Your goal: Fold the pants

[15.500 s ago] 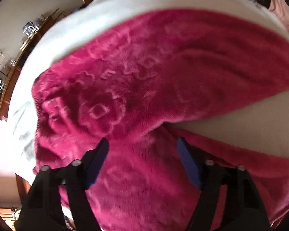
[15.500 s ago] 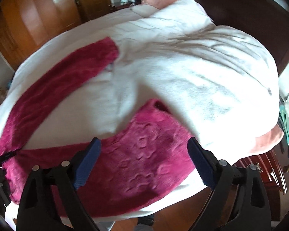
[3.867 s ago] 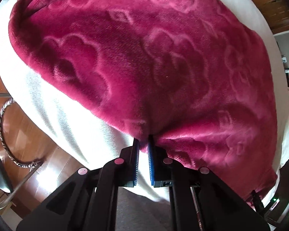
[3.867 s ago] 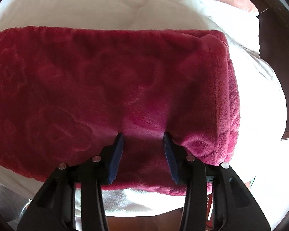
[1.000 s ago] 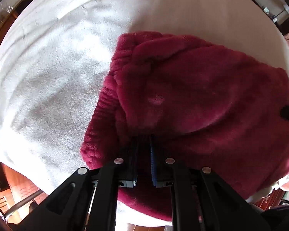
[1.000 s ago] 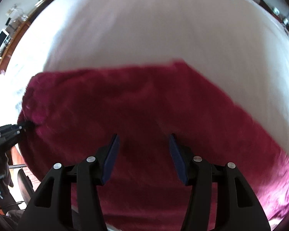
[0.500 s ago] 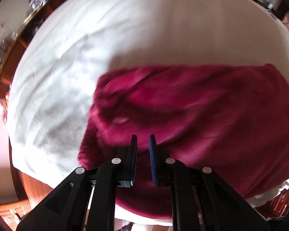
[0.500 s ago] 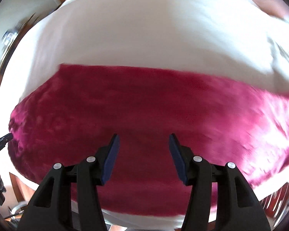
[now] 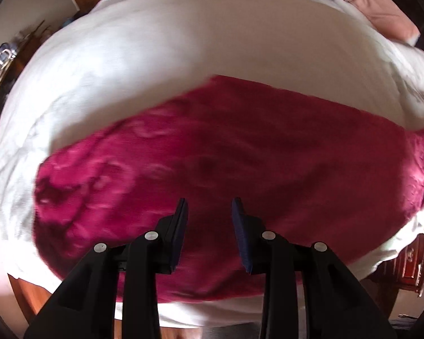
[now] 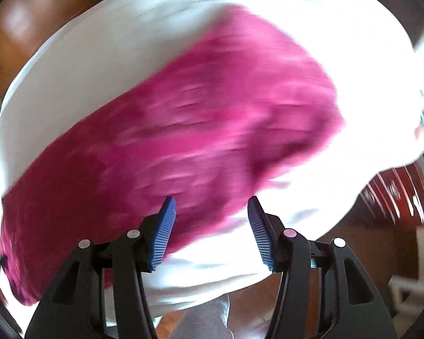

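The magenta fleece pants (image 9: 234, 152) lie folded into a long band across the white bed cover (image 9: 155, 50). My left gripper (image 9: 209, 214) hangs above the band's near half. Its jaws are opening and nothing is between the blue pads. In the right wrist view the pants (image 10: 183, 130) run blurred from lower left to upper right. My right gripper (image 10: 210, 212) stands open above the band's near edge, holding nothing, with the white cover (image 10: 311, 203) under its right finger.
A pink pillow (image 9: 381, 11) lies at the far right corner of the bed. Dark wooden furniture (image 9: 410, 260) stands beside the bed at the lower right. Wooden floor (image 10: 28, 28) shows past the bed's edge. A grey-clad leg of the person (image 10: 209, 319) appears below the right gripper.
The left jaws, shut on the pants' folded edge a second ago, have let go and spread. Both grippers have swept sideways along the band and the views have rolled.
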A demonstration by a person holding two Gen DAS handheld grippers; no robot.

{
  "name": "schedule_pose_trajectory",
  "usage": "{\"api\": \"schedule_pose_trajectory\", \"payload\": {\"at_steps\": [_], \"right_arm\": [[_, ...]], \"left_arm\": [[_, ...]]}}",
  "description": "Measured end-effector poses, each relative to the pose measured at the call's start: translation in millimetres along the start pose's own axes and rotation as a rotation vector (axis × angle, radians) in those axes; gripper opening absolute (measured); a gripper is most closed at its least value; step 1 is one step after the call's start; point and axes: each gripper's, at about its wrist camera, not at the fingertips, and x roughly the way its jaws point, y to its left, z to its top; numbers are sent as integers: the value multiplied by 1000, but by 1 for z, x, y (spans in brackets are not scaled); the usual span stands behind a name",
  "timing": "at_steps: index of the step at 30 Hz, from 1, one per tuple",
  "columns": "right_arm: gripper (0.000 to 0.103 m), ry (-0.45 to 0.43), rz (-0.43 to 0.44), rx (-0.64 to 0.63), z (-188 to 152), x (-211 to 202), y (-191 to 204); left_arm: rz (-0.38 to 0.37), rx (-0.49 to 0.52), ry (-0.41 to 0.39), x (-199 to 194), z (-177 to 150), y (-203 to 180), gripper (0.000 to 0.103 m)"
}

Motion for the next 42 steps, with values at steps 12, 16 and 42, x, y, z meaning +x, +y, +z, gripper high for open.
{"api": "schedule_pose_trajectory", "payload": {"at_steps": [12, 16, 42], "right_arm": [[57, -22, 175, 329, 45, 11, -140], [57, -62, 139, 245, 58, 7, -135], [65, -69, 223, -58, 125, 34, -89]], "left_arm": [[-55, 179, -33, 2, 7, -147, 45], [-67, 224, -46, -4, 11, -167, 51], [-191, 279, 34, -15, 29, -218, 54]]}}
